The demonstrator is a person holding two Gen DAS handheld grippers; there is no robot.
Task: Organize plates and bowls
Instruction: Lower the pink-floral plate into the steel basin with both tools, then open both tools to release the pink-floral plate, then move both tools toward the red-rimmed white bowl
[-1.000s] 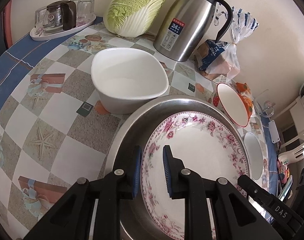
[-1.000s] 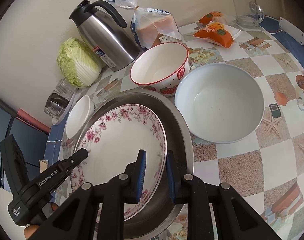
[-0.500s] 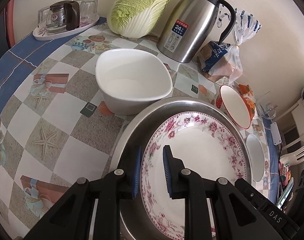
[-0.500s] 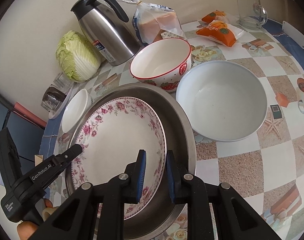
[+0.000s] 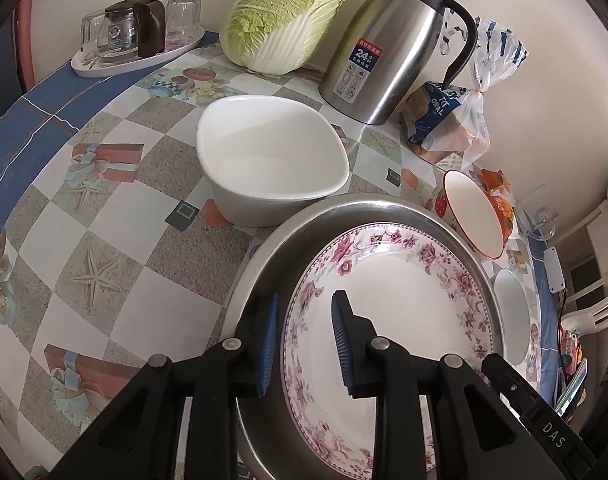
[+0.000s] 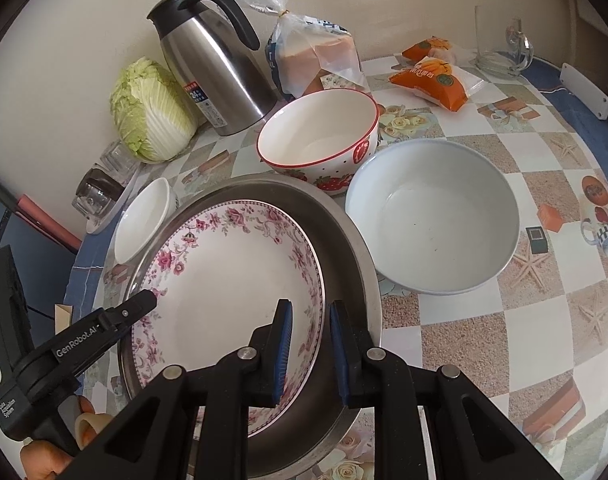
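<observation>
A floral-rimmed plate (image 5: pixel 400 320) (image 6: pixel 231 280) lies inside a steel basin (image 5: pixel 271 264) (image 6: pixel 344 232). My left gripper (image 5: pixel 304 340) straddles the plate's left rim. Its jaws are opening, and the blue pads (image 5: pixel 268 340) stand clear of the rim between them. At the opposite rim, my right gripper (image 6: pixel 311 348) is shut on the plate's edge. A white bowl (image 5: pixel 271 160) (image 6: pixel 143 220) sits beyond the basin. A strawberry-print bowl (image 6: pixel 320 140) (image 5: pixel 472 216) and a large pale bowl (image 6: pixel 432 216) stand on its other side.
A steel thermos (image 5: pixel 392 52), a cabbage (image 5: pixel 283 16) and a bread bag (image 5: pixel 452 120) line the wall. A tray of glasses (image 5: pixel 135 40) is at the far left. Orange snack packs (image 6: pixel 436 80) and a glass mug (image 6: pixel 500 44) are at the far right.
The left jaws have spread wider around the plate's rim. The right jaws keep the same gap on the rim, and the right view has rolled slightly.
</observation>
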